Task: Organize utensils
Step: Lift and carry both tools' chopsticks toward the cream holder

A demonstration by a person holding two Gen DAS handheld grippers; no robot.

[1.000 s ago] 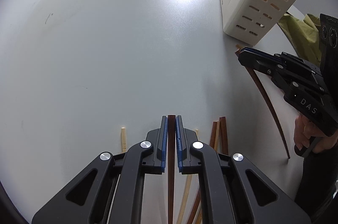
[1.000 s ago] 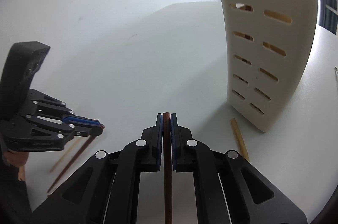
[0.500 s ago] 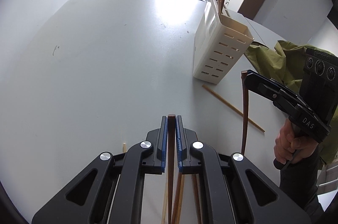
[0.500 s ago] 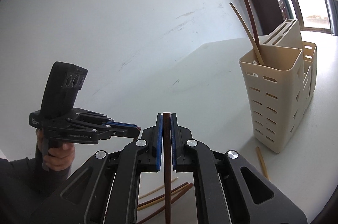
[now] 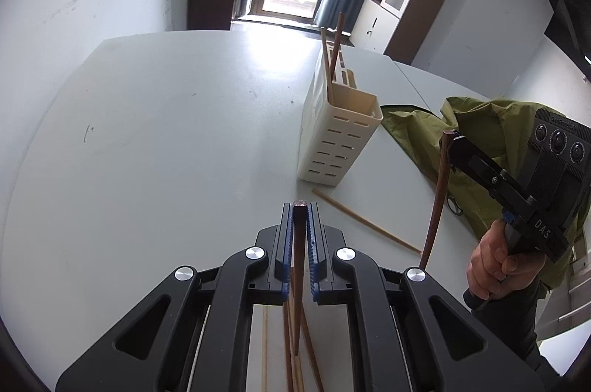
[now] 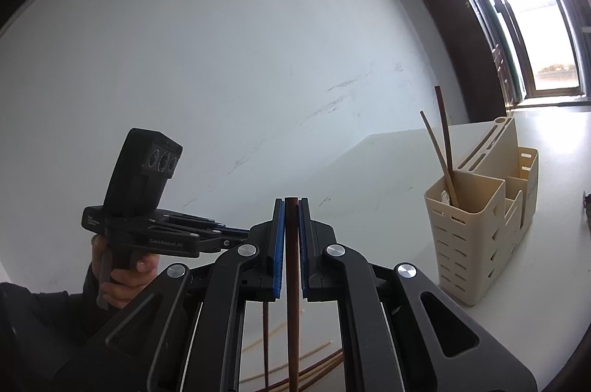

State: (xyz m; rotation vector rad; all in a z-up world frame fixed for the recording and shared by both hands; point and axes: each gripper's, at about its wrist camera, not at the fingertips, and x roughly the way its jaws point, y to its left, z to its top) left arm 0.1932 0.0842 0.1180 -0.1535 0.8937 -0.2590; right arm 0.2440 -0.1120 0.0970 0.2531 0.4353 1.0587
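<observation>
- The left claw (image 5: 300,218) is clenched on a dark brown chopstick (image 5: 297,281), which hangs down between its blue pads, lifted clear of the white worktop (image 5: 166,133).
- The right claw (image 6: 291,218) is likewise clenched on a second dark chopstick (image 6: 292,299); in the left wrist view that stick dangles from its tip, off the worktop.
- Done so far: two chopsticks, one pale and one dark (image 5: 334,59), stand in the front compartment of the cream slotted utensil holder (image 5: 332,148).
- Left to do, as I judge it: both held sticks need to go into the holder, which stands well apart from either claw. After that, one pale chopstick (image 5: 365,225) lies near the holder's foot, and a loose bunch of pale and dark sticks (image 5: 295,355) lies under the left claw. The task looks well short of halfway.
- Writing: the right tool's body reads "DAS" (image 5: 543,229); the left tool's side reads "GenRobot_AI" (image 6: 166,242). Small print along the top of the right tool is too fine to read.
- A green cloth (image 5: 480,133) lies heaped behind the right claw.
</observation>
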